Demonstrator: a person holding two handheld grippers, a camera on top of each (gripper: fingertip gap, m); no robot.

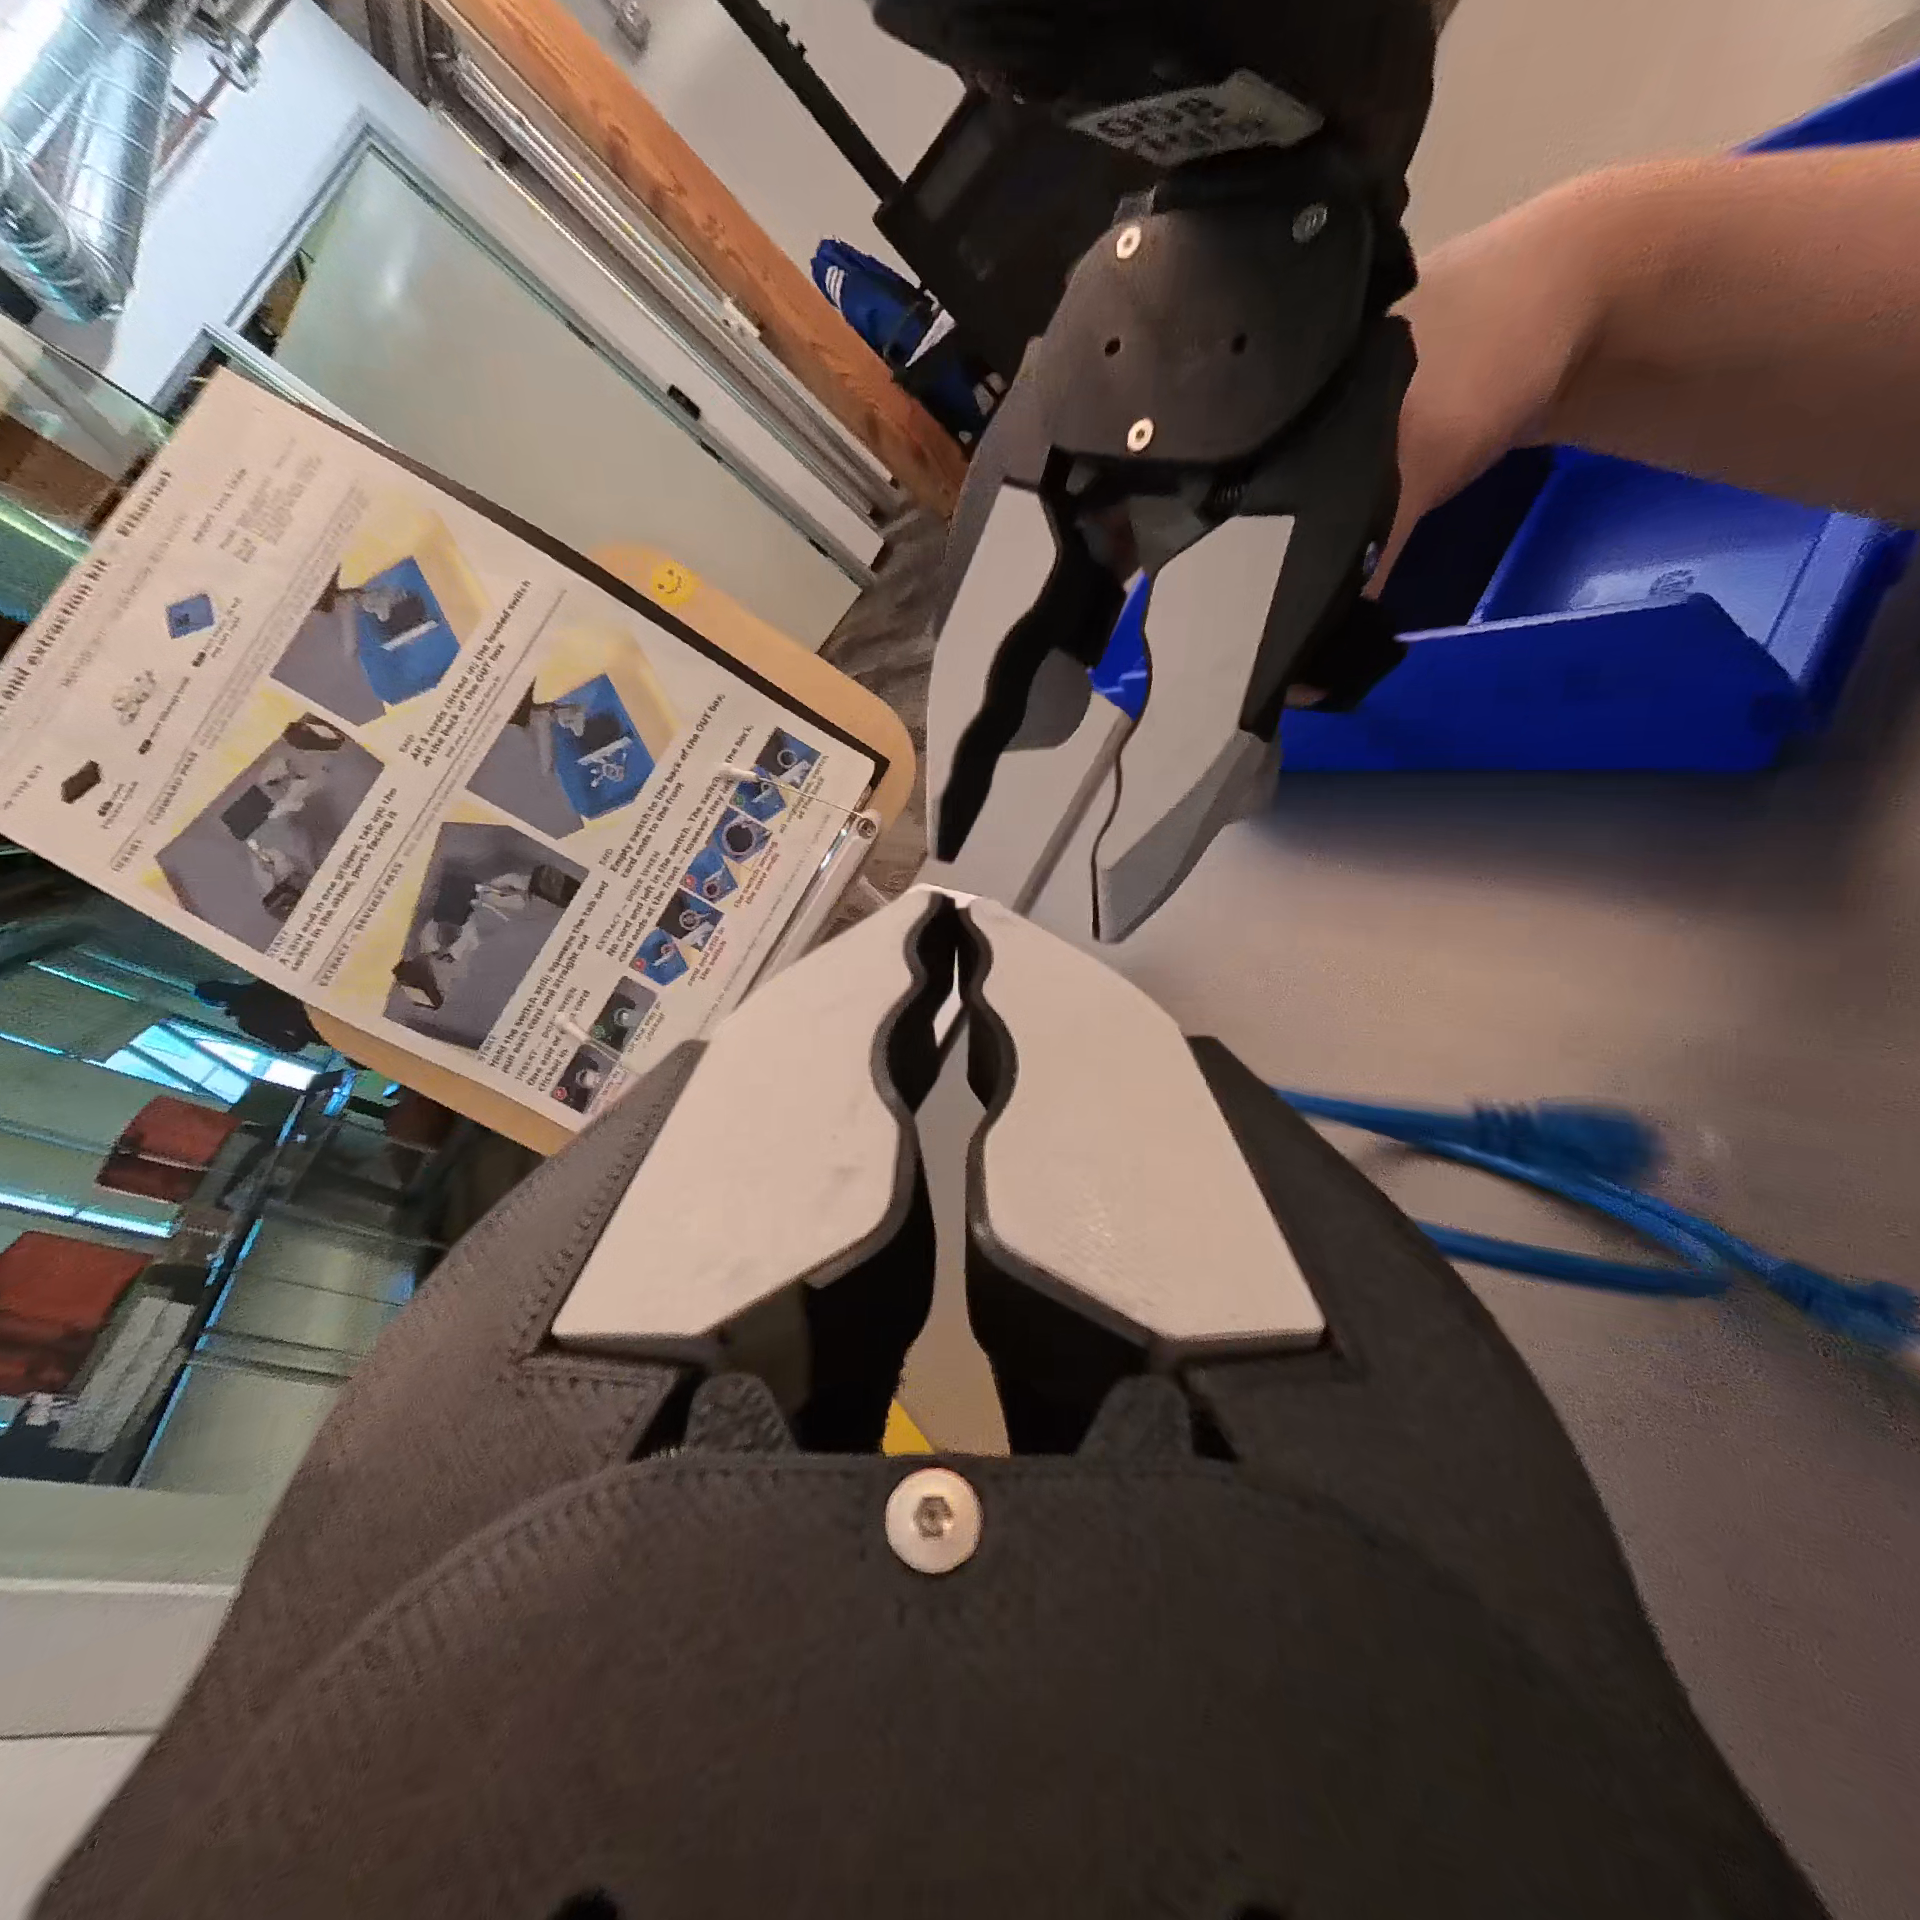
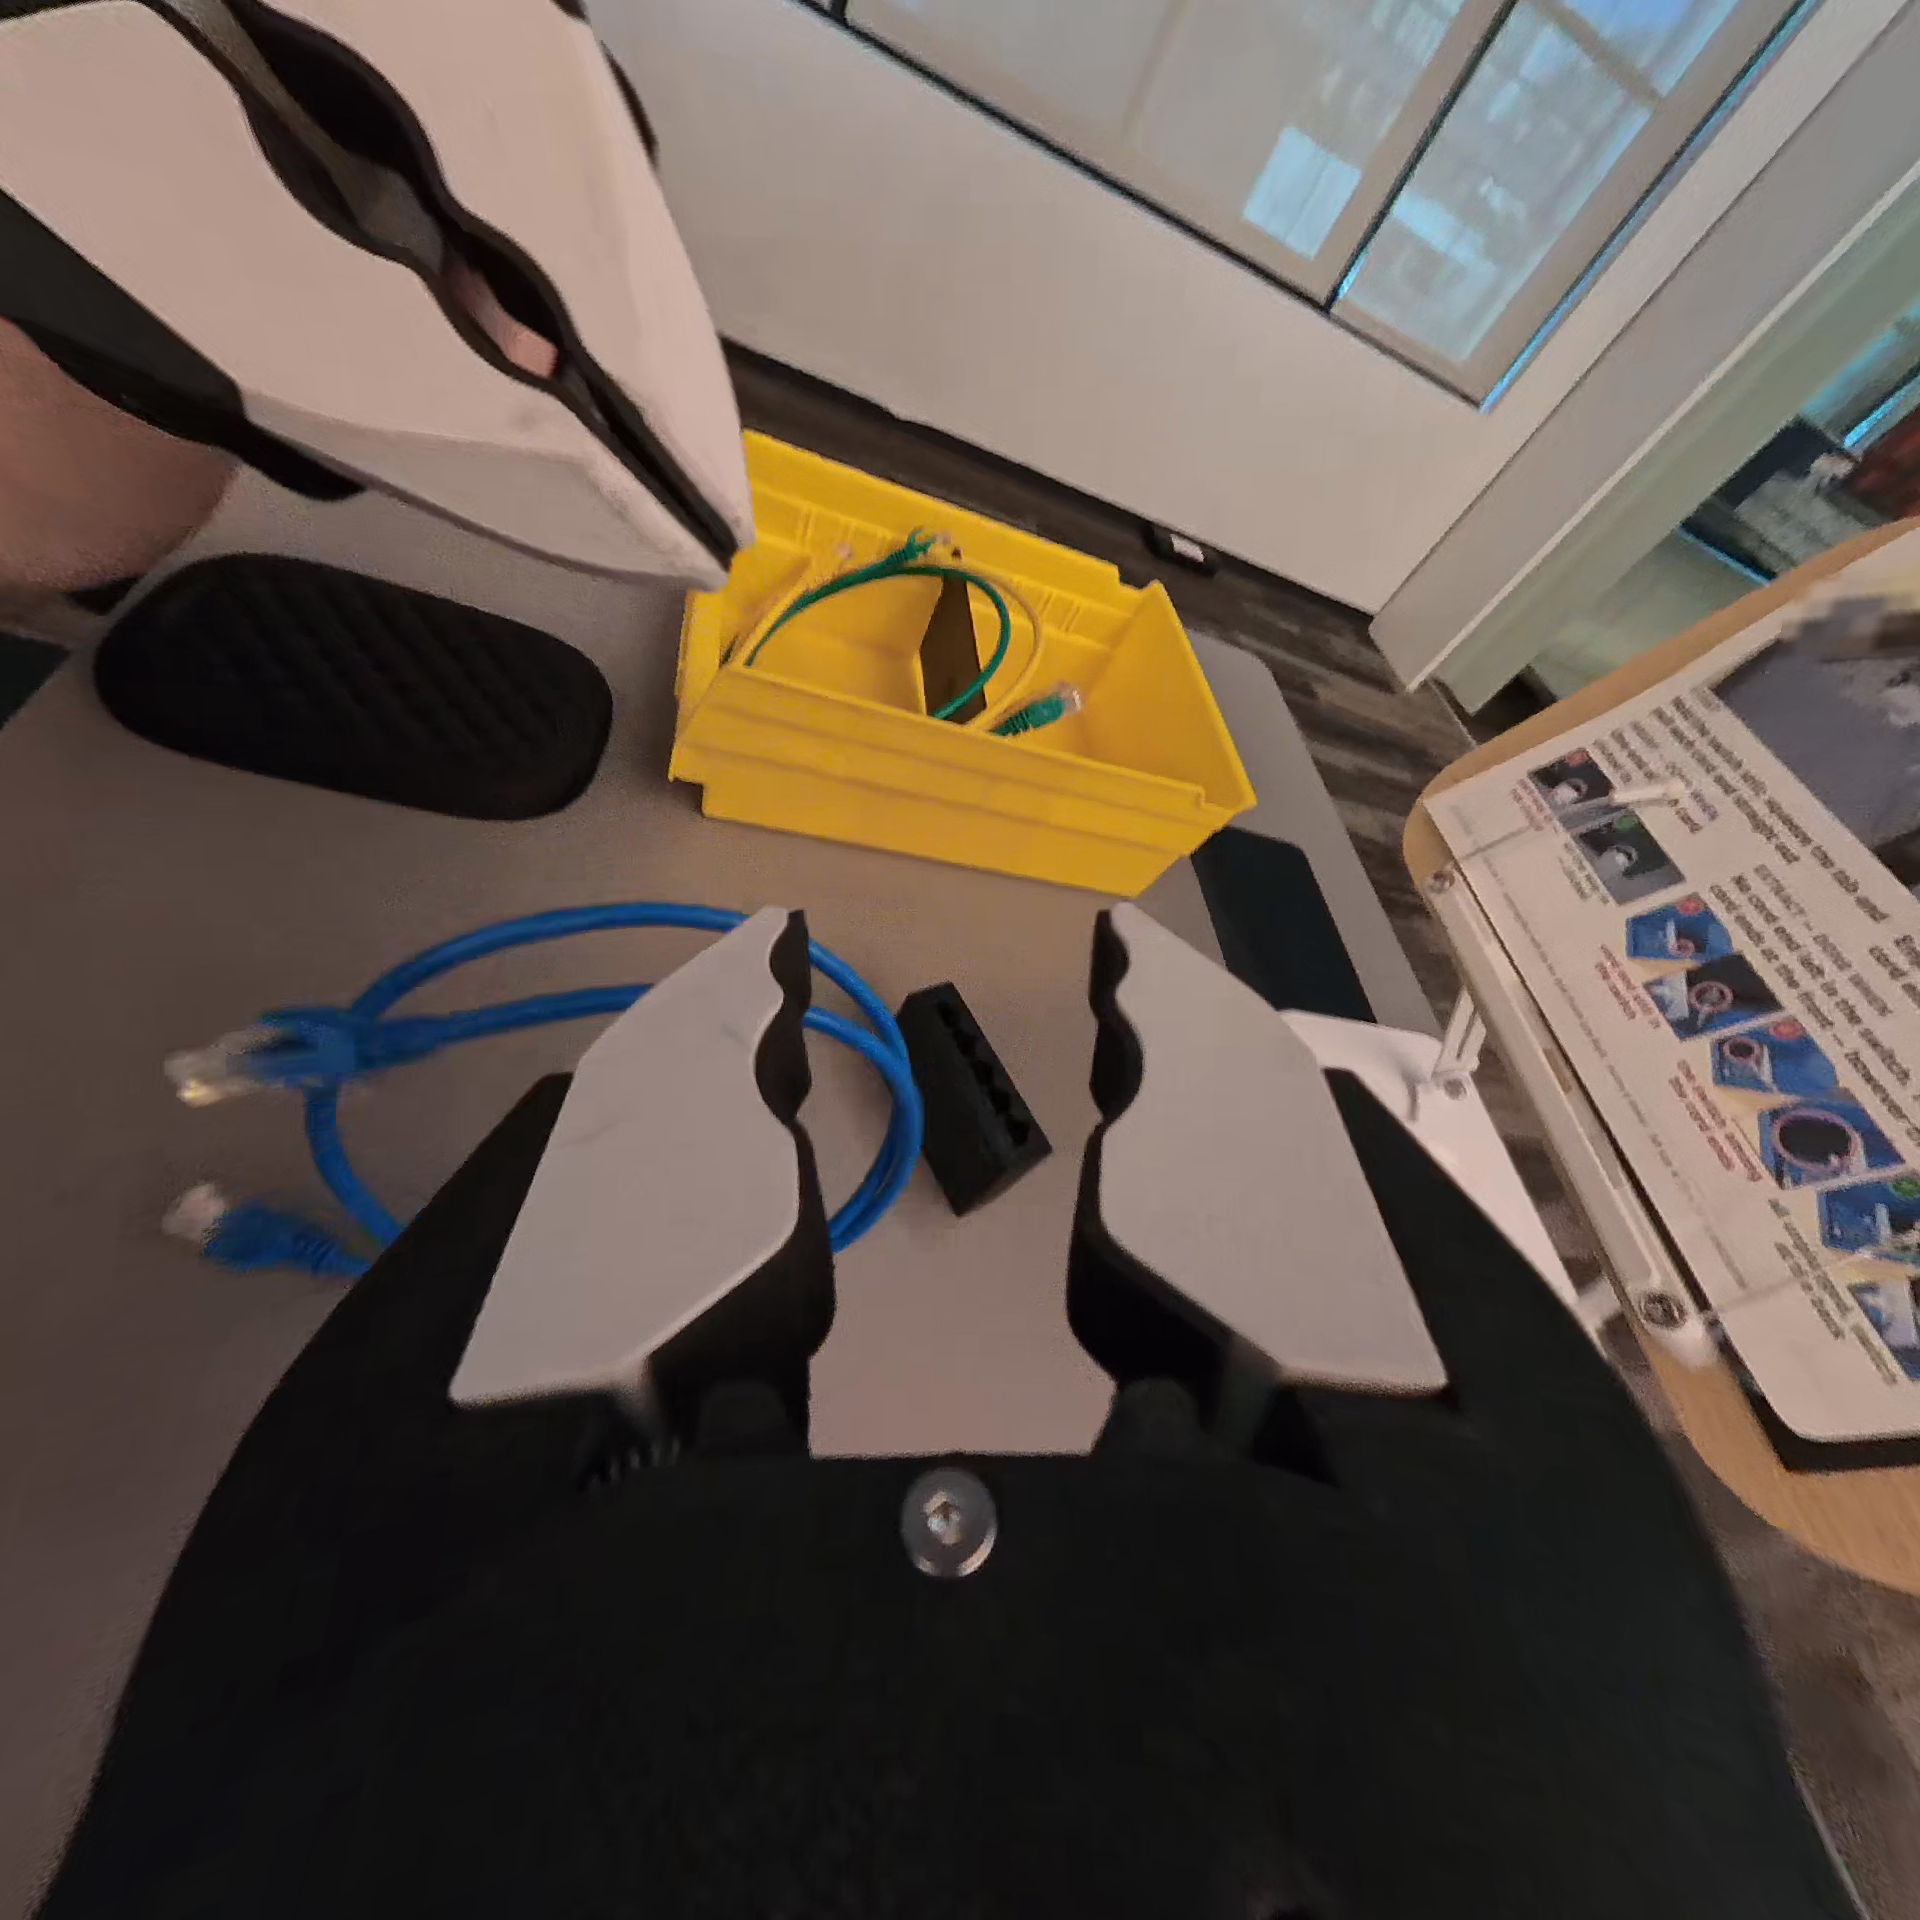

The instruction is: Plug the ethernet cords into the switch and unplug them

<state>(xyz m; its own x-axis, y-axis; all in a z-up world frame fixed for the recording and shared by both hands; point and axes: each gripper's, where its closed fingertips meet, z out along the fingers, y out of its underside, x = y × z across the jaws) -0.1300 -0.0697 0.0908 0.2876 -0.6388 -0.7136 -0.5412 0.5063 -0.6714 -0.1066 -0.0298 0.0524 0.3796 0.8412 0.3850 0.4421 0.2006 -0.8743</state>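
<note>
i am hovering my right tool (image 2: 945, 997), fingers spread and empty, over the black switch (image 2: 971, 1096) lying on the grey surface (image 2: 260, 894) beside the blue ethernet cord (image 2: 582, 935). my left tool (image 1: 951, 914) is clenched on nothing. i should be gripping the switch squarely, ports facing the cord.

One blue ethernet cord (image 2: 582, 1049); one green ethernet cord (image 2: 914, 634) in one yellow bin (image 2: 935, 790); one black switch (image 2: 971, 1096); one blue bin (image 1: 1579, 665); two black pads (image 2: 343, 686); one instruction sheet (image 1: 416, 748); two grippers.
</note>
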